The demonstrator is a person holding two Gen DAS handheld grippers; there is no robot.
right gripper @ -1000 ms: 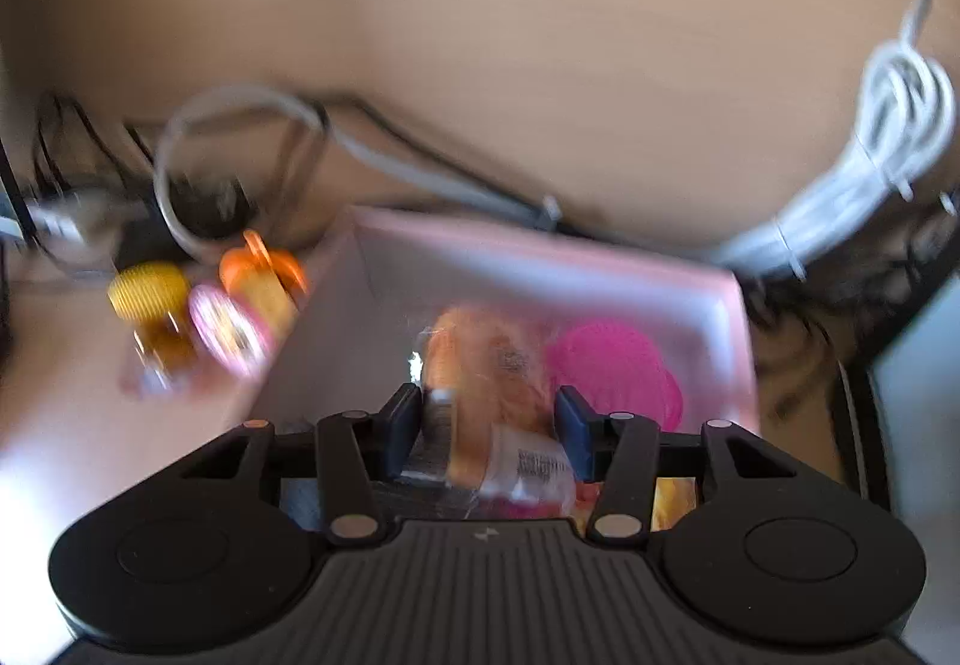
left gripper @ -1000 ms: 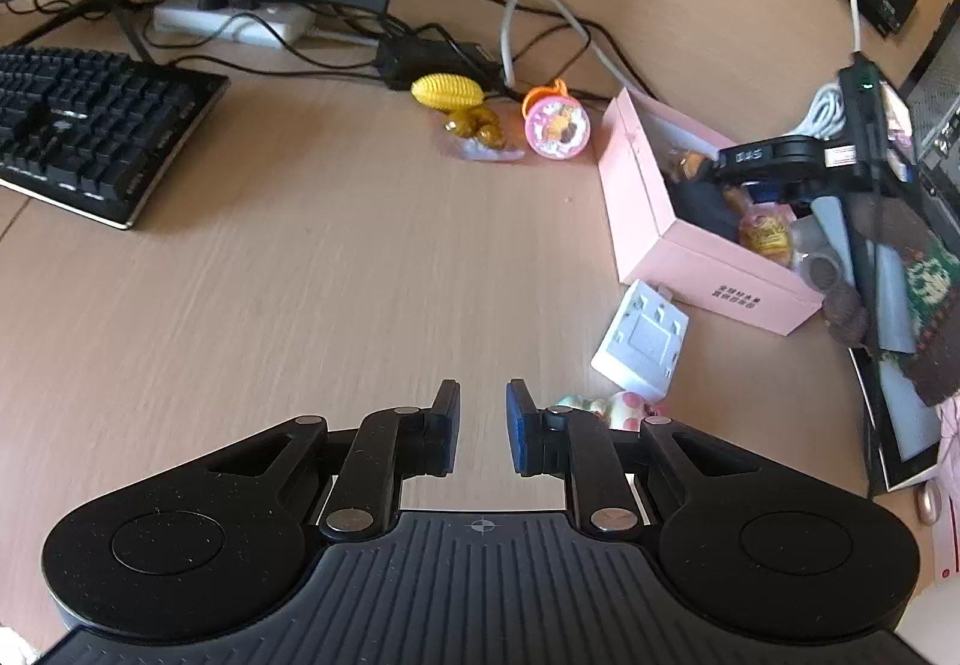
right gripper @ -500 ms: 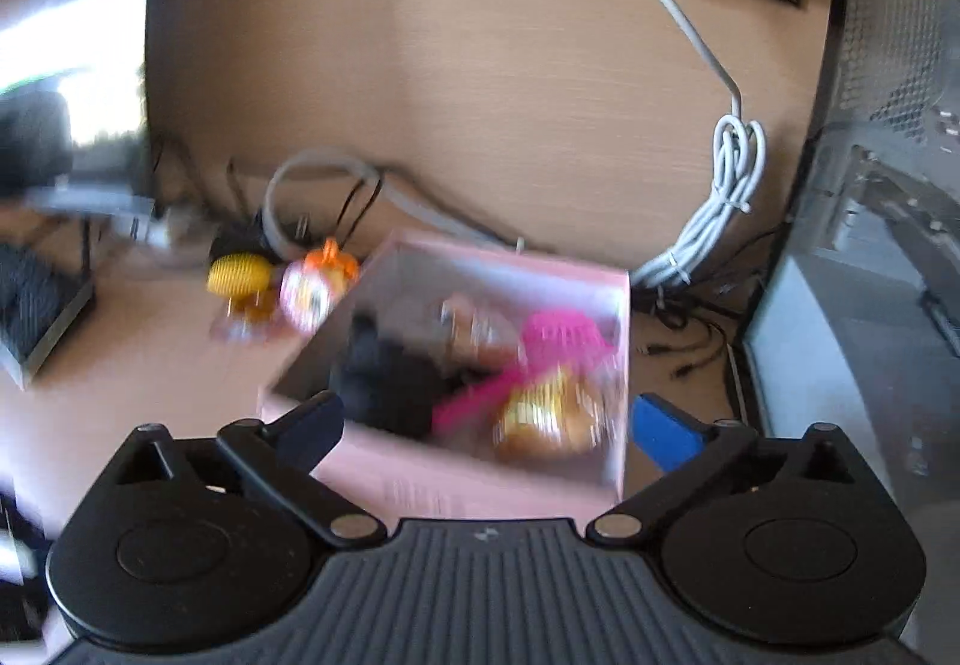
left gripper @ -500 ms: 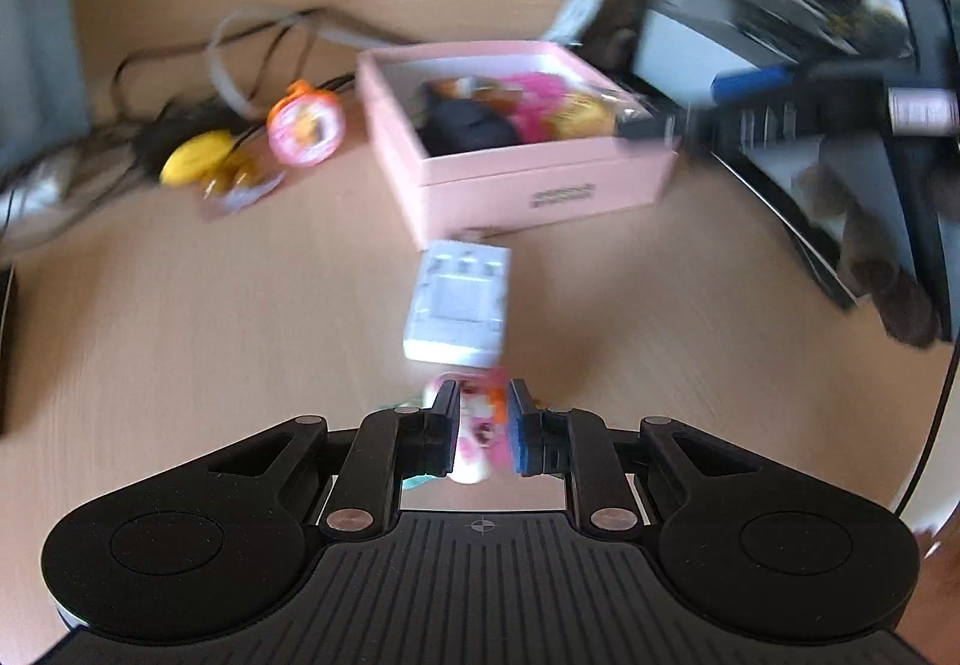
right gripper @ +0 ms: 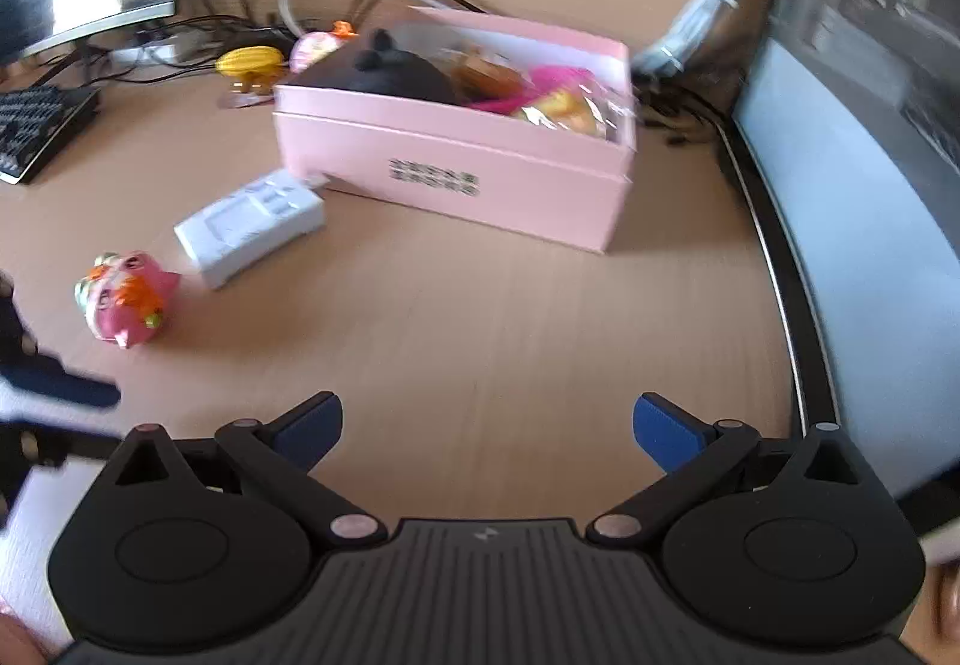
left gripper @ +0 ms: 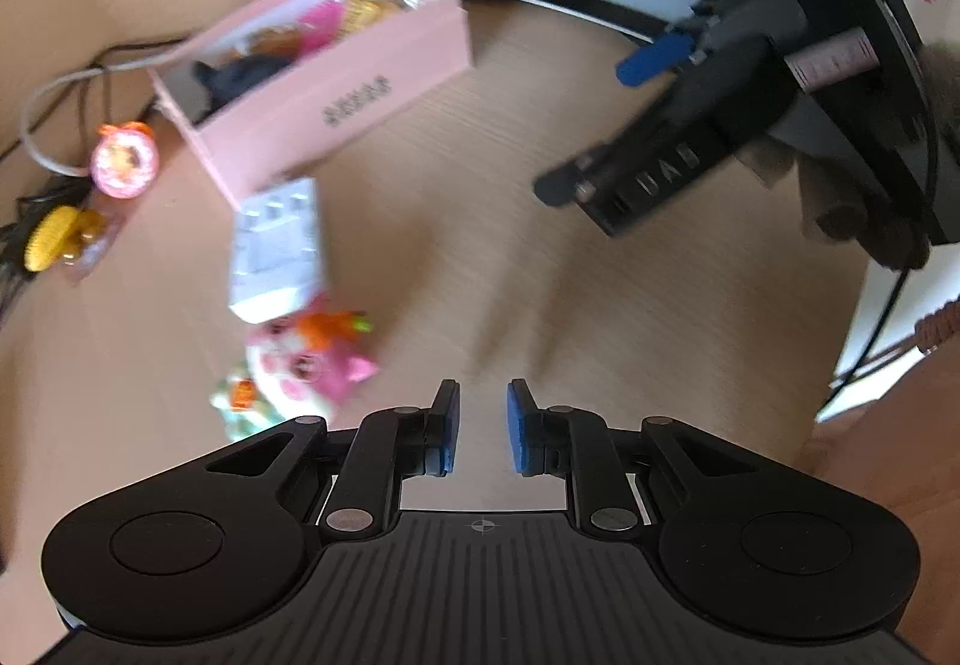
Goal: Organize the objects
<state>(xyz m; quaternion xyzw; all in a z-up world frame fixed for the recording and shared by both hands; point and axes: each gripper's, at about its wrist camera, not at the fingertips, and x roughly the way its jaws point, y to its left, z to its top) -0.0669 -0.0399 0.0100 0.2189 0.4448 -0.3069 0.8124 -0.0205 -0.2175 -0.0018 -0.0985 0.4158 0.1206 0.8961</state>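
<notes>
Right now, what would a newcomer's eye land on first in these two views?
The open pink box in the middle of the wooden desk, crammed with a black toy and bright wrapped items. To its left, loose on the desk, lie a white adapter and a pink toy figure. In front, the right gripper gapes wide and empty, while the left gripper is nearly closed on nothing.

Left gripper (left gripper: 483, 425) jaws nearly closed, empty; right gripper (right gripper: 487, 428) jaws wide, empty.

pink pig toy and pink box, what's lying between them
A white charger block lies between the pink pig toy and the pink box, close by the box's corner; the right wrist view shows it.
</notes>
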